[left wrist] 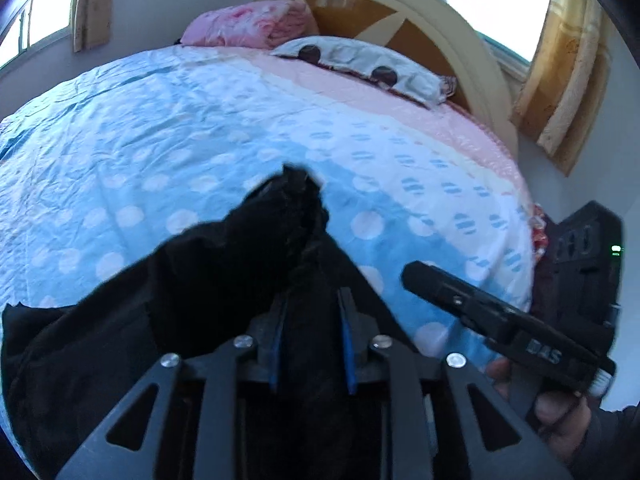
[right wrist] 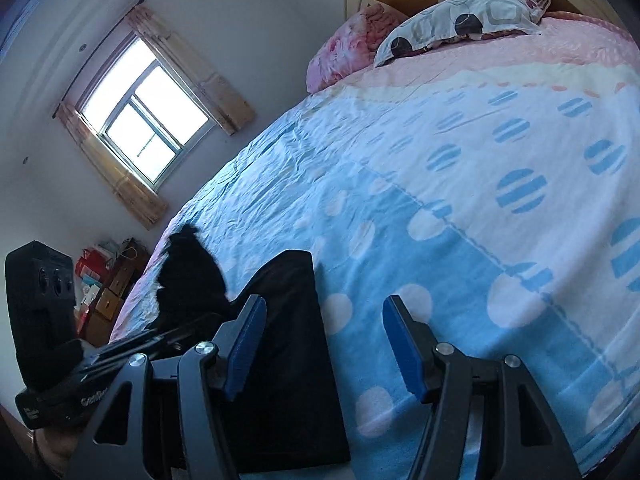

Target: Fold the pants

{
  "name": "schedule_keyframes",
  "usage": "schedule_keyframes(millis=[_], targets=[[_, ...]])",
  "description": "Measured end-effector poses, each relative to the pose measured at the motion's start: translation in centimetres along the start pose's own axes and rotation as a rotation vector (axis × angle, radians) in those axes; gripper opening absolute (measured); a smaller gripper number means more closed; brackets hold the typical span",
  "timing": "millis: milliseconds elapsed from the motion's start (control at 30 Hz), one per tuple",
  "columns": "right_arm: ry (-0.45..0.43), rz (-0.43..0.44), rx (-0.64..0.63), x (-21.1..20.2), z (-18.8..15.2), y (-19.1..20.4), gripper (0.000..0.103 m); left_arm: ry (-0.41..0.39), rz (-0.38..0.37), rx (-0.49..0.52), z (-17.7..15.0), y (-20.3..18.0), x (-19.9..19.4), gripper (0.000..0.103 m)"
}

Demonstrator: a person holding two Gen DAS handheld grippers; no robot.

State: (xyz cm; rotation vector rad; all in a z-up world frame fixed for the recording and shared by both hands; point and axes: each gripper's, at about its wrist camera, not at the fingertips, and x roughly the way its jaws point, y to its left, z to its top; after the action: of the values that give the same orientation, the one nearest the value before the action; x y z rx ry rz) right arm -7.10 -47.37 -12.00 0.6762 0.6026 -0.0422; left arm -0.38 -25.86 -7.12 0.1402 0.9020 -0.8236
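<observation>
Black pants lie on the blue dotted bedspread near its front edge. My left gripper is shut on a bunch of the black cloth, which fills the gap between its blue pads and pokes out past the tips in a peak. In the right wrist view a flat folded stretch of the pants lies on the bedspread, with the lifted bunch to its left. My right gripper hovers open just right of that stretch, with nothing between its pads. The right gripper also shows in the left wrist view, held by a hand.
A patterned pillow and a folded pink blanket lie at the head of the bed, against a curved headboard. A curtained window is in the wall beyond. Boxes and bags stand on the floor by the bed's far side.
</observation>
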Motion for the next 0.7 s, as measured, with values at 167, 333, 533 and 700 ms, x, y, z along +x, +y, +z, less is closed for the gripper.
schedule_keyframes(millis=[167,333,533,700], targets=[[-0.008,0.028,-0.008,-0.1,-0.2,0.5,0.062,-0.168,0.013,0.075,-0.9,0.1,-6.9,0.069],[0.081,0.218,-0.068,0.6,-0.6,3.0,0.063,-0.219,0.200,0.045,-4.6,5.0,-10.8,0.077],[0.175,0.156,-0.200,2.1,-1.8,5.8,0.068,-0.115,0.274,-0.074,-10.4,9.9,-8.3,0.077],[0.222,0.014,-0.318,1.6,-2.8,5.7,0.035,-0.156,0.266,-0.085,-11.7,9.4,-7.8,0.081]])
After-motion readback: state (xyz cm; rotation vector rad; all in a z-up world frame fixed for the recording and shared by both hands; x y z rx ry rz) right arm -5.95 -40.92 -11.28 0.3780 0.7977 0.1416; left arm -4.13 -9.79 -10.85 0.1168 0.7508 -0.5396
